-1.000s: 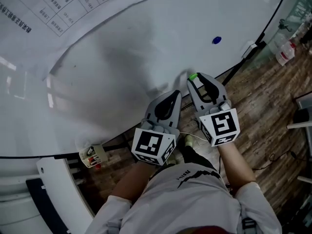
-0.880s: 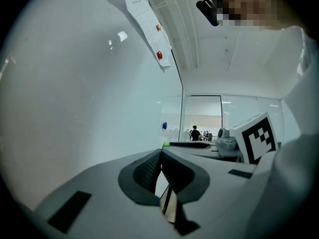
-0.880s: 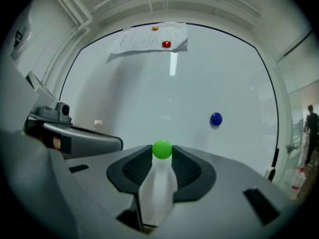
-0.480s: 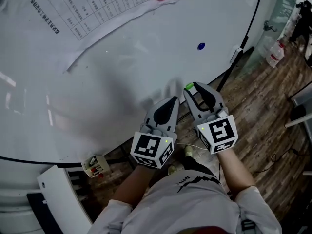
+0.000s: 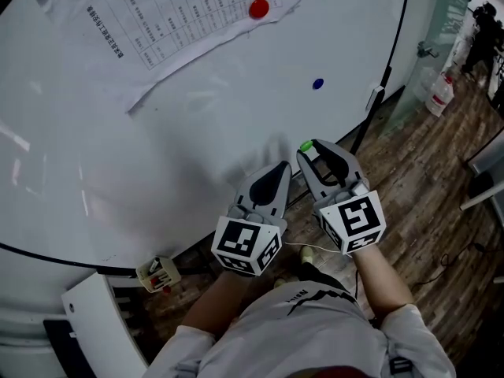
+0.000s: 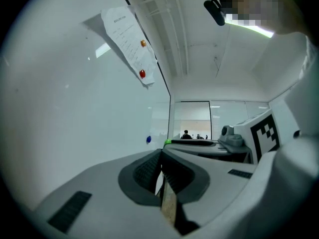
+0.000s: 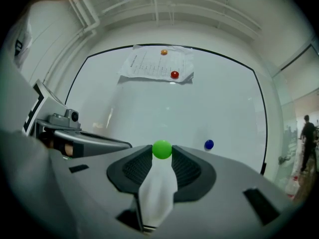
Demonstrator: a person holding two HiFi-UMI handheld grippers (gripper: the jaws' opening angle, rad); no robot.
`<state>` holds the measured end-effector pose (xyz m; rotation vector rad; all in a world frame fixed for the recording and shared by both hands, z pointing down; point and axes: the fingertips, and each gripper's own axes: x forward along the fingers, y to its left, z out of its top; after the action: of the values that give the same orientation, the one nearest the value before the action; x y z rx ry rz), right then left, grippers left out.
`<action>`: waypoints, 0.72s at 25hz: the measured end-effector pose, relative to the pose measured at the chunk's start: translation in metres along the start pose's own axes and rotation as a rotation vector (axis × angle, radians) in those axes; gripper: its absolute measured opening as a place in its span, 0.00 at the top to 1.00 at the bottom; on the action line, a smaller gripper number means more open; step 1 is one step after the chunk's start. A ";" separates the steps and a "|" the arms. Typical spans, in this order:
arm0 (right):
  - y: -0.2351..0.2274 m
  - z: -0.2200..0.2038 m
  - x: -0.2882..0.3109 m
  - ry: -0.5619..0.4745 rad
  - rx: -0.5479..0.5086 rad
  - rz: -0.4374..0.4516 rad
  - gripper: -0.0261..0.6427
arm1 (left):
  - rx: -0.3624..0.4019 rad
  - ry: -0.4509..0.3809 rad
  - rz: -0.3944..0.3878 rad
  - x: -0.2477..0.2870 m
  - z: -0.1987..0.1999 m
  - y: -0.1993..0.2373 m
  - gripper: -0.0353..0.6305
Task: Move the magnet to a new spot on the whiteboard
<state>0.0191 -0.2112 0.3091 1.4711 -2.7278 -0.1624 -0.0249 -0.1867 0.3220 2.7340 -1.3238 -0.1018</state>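
A small green magnet (image 5: 305,146) (image 7: 162,149) is pinched at the tips of my right gripper (image 5: 309,150) (image 7: 162,153), which is shut on it just off the lower part of the whiteboard (image 5: 157,132). My left gripper (image 5: 280,168) (image 6: 160,158) is beside it on the left, shut with nothing between its jaws. A blue magnet (image 5: 317,84) (image 7: 209,144) sticks to the board up and to the right of the grippers. A red magnet (image 5: 258,9) (image 7: 174,74) and an orange magnet (image 7: 164,52) pin a printed sheet (image 5: 181,22) higher up.
The board's black frame edge (image 5: 394,46) runs down the right side. A plastic bottle (image 5: 438,94) stands on the wooden floor (image 5: 425,179) to the right. A small box (image 5: 157,274) and a white panel (image 5: 98,321) lie below the board at the lower left.
The head view has tilted up along the board, so the sheet and red magnet came into view. Both grippers stay side by side, and the right one keeps hold of the green magnet.
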 end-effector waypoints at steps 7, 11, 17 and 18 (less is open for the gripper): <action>0.003 0.020 -0.004 -0.033 -0.020 0.007 0.77 | 0.029 -0.039 -0.001 -0.003 0.021 -0.002 0.93; -0.002 0.029 -0.003 -0.034 -0.037 0.002 0.77 | 0.043 -0.057 0.000 -0.001 0.031 -0.002 0.93; -0.007 0.042 0.008 -0.048 -0.053 0.010 0.77 | 0.063 -0.076 0.017 0.002 0.043 0.006 0.93; -0.008 0.044 0.011 -0.051 -0.053 0.012 0.77 | 0.067 -0.079 0.020 0.003 0.045 0.007 0.93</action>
<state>0.0161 -0.2216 0.2639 1.4567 -2.7478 -0.2734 -0.0336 -0.1960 0.2777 2.7988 -1.3984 -0.1688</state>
